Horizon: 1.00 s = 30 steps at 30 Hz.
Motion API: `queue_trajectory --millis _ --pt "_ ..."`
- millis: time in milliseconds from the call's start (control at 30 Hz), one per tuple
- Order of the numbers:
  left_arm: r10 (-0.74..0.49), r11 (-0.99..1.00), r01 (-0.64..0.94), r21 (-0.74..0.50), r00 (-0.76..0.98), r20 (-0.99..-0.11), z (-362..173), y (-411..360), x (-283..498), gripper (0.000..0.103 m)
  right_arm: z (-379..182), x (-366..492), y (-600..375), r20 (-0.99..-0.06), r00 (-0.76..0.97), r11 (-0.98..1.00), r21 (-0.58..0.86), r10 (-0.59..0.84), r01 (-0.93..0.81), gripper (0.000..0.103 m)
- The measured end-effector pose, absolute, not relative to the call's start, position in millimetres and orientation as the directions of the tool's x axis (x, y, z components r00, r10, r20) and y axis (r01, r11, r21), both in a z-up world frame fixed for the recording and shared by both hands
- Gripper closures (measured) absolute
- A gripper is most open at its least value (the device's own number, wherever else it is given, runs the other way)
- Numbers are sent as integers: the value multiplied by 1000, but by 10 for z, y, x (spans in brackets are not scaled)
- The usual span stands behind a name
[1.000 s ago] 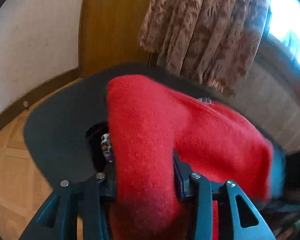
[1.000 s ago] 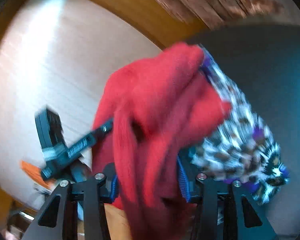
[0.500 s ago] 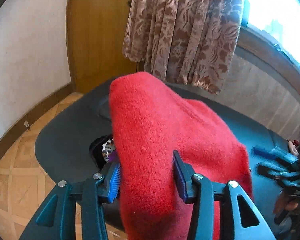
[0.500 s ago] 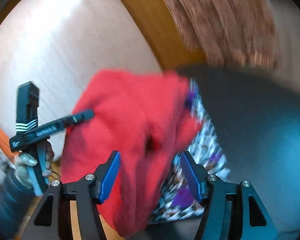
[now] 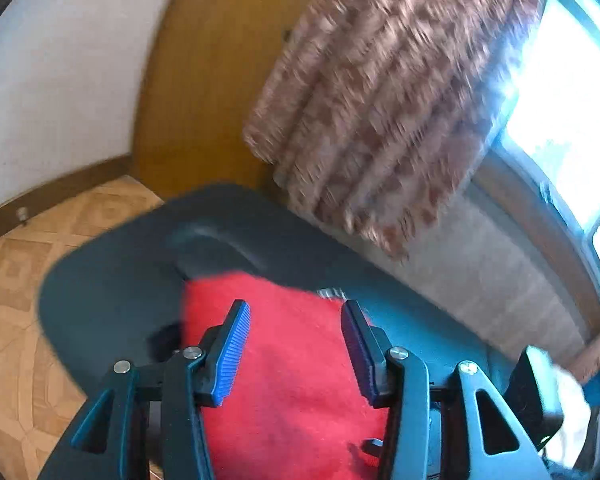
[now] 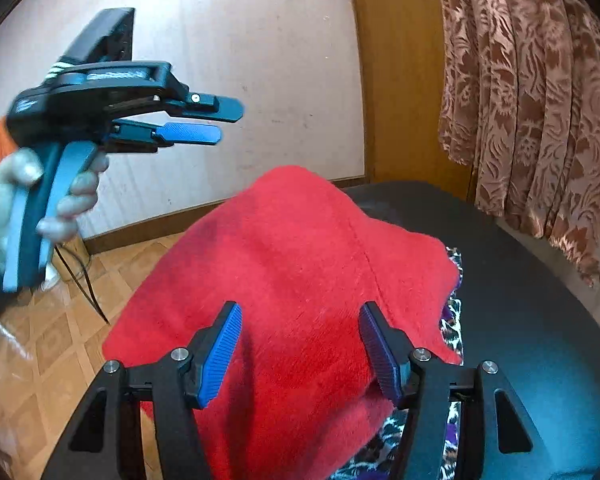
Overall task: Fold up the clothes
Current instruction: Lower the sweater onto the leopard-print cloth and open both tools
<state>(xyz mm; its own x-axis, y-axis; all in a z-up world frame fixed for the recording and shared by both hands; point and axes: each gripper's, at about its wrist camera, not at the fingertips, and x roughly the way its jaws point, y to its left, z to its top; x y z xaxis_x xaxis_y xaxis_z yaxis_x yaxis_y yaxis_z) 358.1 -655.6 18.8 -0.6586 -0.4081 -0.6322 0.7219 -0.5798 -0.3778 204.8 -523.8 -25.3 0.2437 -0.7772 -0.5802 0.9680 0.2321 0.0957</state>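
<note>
The red garment (image 6: 300, 292) lies heaped on the dark table (image 6: 532, 320) (over patterned cloth (image 6: 454, 320)). Both claws, left gripper (image 5: 296, 344) and right gripper (image 6: 300, 354), gape empty above it.

patterned curtain (image 6: 532, 92), wooden door (image 6: 396, 72), parquet floor (image 5: 8, 280)

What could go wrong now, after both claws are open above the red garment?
1. The red garment lies bunched over the patterned cloth; a new grasp by the right claw might catch both layers.
2. The garment overhangs the dark table at its left edge, so it could slide toward the floor.
</note>
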Motion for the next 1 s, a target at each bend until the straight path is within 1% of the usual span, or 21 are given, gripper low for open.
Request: queue_trajectory --millis 33,67,100,133,167,233,333,400,500,567,667,700,733,767,800,867,900,967,1000 --pt "-388 -581 726 -367 -644 -659 53 -6579 3476 55 -295 2042 -5267 -585 241 232 92 -775 968 40" --pt "-379 -564 750 -344 -606 -699 -128 -6646 3395 55 -336 2036 -5296 -589 238 232 88 -772 969 37" --pt "-375 -549 772 -321 -571 -730 -313 -6709 3327 58 -377 2030 -5324 -594 235 232 84 -769 969 33" --pt "-388 -537 788 -302 -549 -741 -510 -6760 3300 59 -419 2024 -5353 -598 233 231 80 -767 970 33" --pt "-404 -526 800 -289 -534 -743 -666 -6796 3284 60 -460 2017 -5382 -603 230 231 76 -764 970 33" --pt "-451 -509 806 -302 -549 -703 -726 -6787 3322 60 -543 2005 -5439 -612 224 231 69 -759 970 33" --pt "-453 -491 803 -337 -566 -689 -732 -6798 3352 60 -666 1987 -5526 -625 215 231 57 -750 971 31" --pt "-462 -498 807 -318 -558 -689 -687 -6751 3341 60 -714 1979 -5557 -634 209 233 46 -745 971 31" --pt "-515 -482 838 -258 -508 -690 -474 -6579 3322 60 -681 2008 -5536 -654 196 235 28 -731 972 31" --pt "-580 -455 869 -193 -454 -676 -270 -6430 3318 56 -619 2068 -5509 -673 176 245 -9 -718 969 29" --pt "-701 -372 925 -78 -335 -630 14 -6107 3396 41 -456 2151 -5350 -685 134 231 -52 -716 972 24" --pt "-737 -319 947 -41 -275 -618 86 -5989 3435 36 -389 2157 -5293 -681 121 214 -54 -722 975 24" --pt "-756 -275 961 -13 -225 -614 135 -5868 3480 36 -302 2145 -5204 -665 110 186 -44 -739 982 24" --pt "-761 -263 965 2 -207 -615 160 -5763 3507 36 -211 2131 -5109 -646 99 156 -32 -757 987 21" --pt "-764 -262 965 14 -198 -614 173 -5637 3536 36 -144 2124 -5024 -635 90 133 -19 -767 991 15" --pt "-770 -260 965 24 -192 -609 192 -5396 3604 36 -18 2112 -4857 -617 73 88 7 -783 996 9" --pt "-774 -256 966 37 -182 -606 198 -5282 3630 36 29 2134 -4772 -613 67 79 7 -787 997 8" --pt "-793 -224 966 129 -104 -600 205 -5071 3620 36 108 2200 -4600 -605 55 71 -3 -794 997 7" --pt "-812 -214 961 176 -75 -579 224 -4974 3615 43 127 2243 -4526 -604 50 74 -14 -796 997 6"
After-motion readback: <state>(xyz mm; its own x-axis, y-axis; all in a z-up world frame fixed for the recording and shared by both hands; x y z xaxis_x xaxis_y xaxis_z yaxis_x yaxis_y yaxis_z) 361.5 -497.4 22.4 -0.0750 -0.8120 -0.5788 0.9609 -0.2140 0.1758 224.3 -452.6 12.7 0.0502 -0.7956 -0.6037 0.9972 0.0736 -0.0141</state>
